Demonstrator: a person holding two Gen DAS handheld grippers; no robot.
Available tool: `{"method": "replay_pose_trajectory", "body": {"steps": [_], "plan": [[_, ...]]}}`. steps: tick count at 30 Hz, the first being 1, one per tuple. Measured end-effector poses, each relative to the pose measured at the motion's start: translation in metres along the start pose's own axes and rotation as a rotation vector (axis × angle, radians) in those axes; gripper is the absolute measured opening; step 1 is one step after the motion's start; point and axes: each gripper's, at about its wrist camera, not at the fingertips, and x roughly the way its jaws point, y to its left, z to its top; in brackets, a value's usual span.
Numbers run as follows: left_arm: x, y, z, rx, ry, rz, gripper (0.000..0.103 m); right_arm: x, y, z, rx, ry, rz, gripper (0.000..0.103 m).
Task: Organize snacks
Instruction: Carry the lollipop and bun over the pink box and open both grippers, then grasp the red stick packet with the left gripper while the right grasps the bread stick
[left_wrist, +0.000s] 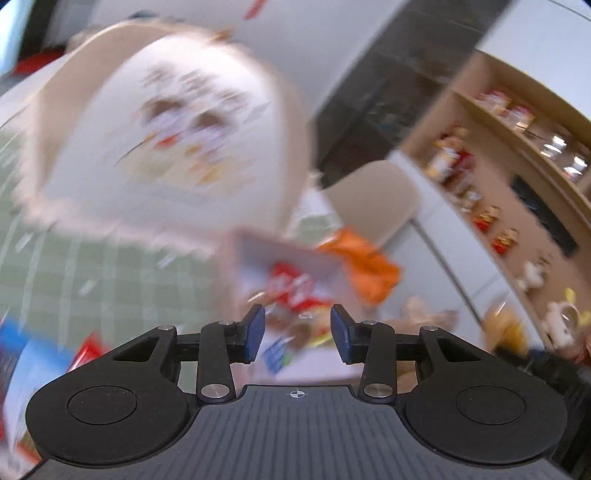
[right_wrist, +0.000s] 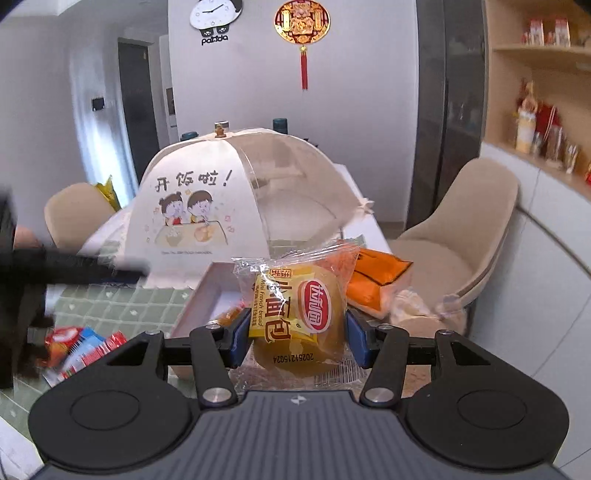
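In my right gripper (right_wrist: 298, 330) I am pinching a clear packet of mini French bread (right_wrist: 297, 314), a round yellow bun with a red label, held at the centre of the right wrist view between the two blue pads. My left gripper (left_wrist: 297, 330) is spread apart with nothing between its fingers; its view is blurred.

Just behind the bun, at the middle of the frame, sits a shallow white box (right_wrist: 207, 291) on a green checked tablecloth (right_wrist: 122, 306). In the left wrist view the same box (left_wrist: 258, 247) shows several wrappers already inside, among them a red packet (left_wrist: 291, 286) and other small ones I cannot identify through the blur. So I judge the sorting partly done: some snacks are in the box, and the bun looks next to go in.

Still loose on the table are an orange bag (right_wrist: 376, 275) to the right of the box and a heap of red and blue packets (right_wrist: 83, 345) at the lower left of the right wrist view. These, I would guess, are what is left to put away.

Behind the box stands a cream food cover (right_wrist: 207, 192) shaped like an umbrella, printed with two cartoon children. What lies under it I cannot tell. A beige chair (right_wrist: 465, 229) is at the right, and wooden shelves (right_wrist: 535, 51) holding jars fill the upper right.
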Motion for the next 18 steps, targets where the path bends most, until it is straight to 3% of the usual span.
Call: {"method": "replay_pose_trajectory", "body": {"steps": [3, 4, 5, 7, 10, 14, 18], "plan": [[-0.003, 0.031, -0.008, -0.076, 0.007, 0.066, 0.043, 0.038, 0.007, 0.038, 0.031, 0.001, 0.062, 0.054], [-0.007, 0.039, -0.007, -0.082, -0.007, 0.088, 0.043, 0.051, 0.011, 0.048, 0.037, 0.019, 0.075, 0.060], [-0.013, 0.045, -0.007, -0.085, -0.025, 0.119, 0.043, 0.069, 0.016, 0.058, 0.041, 0.040, 0.079, 0.066], [-0.028, 0.058, -0.006, -0.098, -0.055, 0.185, 0.043, 0.092, 0.029, 0.066, 0.030, 0.057, 0.037, 0.067], [-0.053, 0.082, -0.012, -0.111, -0.059, 0.264, 0.043, 0.101, 0.052, 0.049, -0.007, 0.074, 0.111, 0.068], [-0.047, 0.098, -0.040, -0.076, 0.076, 0.288, 0.043, 0.121, 0.088, 0.004, -0.055, 0.177, 0.198, 0.070], [-0.028, 0.087, -0.076, 0.002, 0.185, 0.282, 0.043, 0.139, 0.114, -0.035, -0.072, 0.297, 0.251, 0.070]]}}
